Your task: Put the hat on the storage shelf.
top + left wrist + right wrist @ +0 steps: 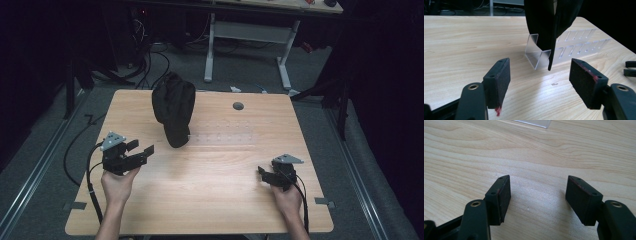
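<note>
I'm holding my left gripper [139, 148] low over the wooden counter [210, 190] with its jaws apart and nothing between them, facing a black cloth bag [173, 107] draped over the near end of a clear slotted plastic rack [574, 47]. My right gripper [265, 173] is hovering at the counter's right side, well apart from the bag, jaws also spread wide and gripping nothing.

Black cloth [173, 107], clear rack [225, 138] — pale wood-grain table [210, 190]
</note>
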Motion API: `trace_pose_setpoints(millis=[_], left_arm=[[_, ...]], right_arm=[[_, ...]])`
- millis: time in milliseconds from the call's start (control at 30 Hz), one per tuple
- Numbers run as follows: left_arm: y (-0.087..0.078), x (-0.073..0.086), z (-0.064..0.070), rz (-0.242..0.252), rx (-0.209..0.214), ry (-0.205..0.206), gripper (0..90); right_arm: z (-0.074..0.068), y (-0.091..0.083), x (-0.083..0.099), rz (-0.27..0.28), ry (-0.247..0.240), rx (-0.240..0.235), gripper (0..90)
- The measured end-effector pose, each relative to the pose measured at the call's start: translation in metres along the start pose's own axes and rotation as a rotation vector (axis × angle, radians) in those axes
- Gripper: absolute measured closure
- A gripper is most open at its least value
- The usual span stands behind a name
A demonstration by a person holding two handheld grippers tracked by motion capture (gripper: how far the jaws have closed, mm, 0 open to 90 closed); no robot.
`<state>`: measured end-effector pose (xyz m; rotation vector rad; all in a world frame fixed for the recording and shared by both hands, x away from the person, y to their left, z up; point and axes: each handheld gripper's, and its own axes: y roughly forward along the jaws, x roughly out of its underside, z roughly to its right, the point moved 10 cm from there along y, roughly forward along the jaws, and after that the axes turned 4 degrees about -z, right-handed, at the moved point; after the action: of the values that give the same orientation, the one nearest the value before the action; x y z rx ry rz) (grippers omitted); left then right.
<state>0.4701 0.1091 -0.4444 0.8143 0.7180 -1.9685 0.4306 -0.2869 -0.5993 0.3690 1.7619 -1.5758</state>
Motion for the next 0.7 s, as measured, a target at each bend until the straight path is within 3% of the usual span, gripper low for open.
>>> trace_pose_setpoints(millis=[700], left_arm=[[0.000,0.023,-0.026,-0.028,-0.044,-0.044,33.7]], right_arm=[[0.000,0.000,0.000,0.000,0.000,-0.001,37.1]])
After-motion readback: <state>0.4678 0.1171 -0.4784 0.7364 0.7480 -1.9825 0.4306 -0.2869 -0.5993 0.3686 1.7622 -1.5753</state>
